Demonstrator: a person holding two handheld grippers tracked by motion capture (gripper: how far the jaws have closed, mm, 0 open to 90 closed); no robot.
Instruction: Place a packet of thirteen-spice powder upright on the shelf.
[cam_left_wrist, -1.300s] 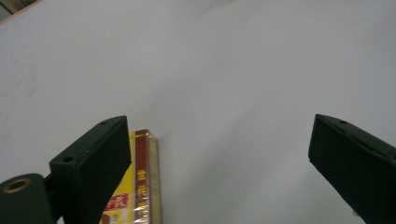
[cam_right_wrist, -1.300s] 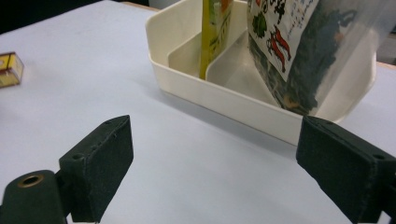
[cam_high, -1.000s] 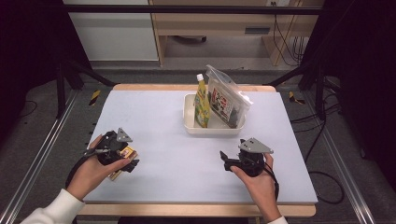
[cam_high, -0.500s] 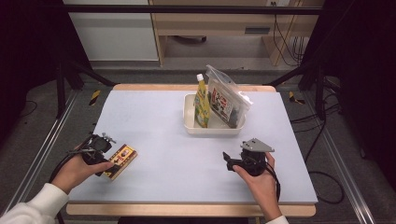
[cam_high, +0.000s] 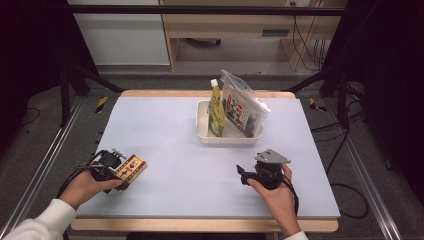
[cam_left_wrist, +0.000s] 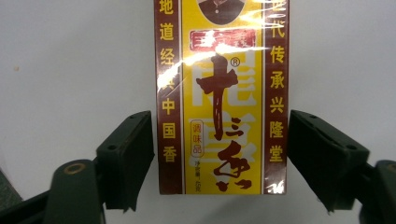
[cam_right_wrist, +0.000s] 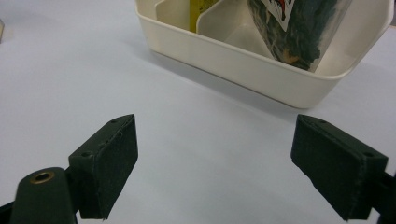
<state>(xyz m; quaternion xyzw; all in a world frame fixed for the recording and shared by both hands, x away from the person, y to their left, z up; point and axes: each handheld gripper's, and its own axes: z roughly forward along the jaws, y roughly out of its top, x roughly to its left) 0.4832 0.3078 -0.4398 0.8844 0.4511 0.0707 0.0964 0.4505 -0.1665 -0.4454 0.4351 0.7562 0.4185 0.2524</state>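
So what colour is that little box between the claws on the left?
The box is yellow with dark red side bands and yellow lettering, clearest in the left gripper view.

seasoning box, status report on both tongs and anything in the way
Left tongs closing around the seasoning box, pads at its sides, not clearly pressing. Box flat on table. Right tongs open, empty, short of white tray. Nothing in the way.

A glossy film wrap is catching the light on the red-and-yellow printed box (cam_left_wrist: 222, 98), lying on the desk's (cam_high: 170, 130) smooth, matt pale sheet. Matt black pads (cam_right_wrist: 109, 163) are showing a rubbery finish; the cream tray (cam_right_wrist: 243, 65) is looking like smooth plastic.
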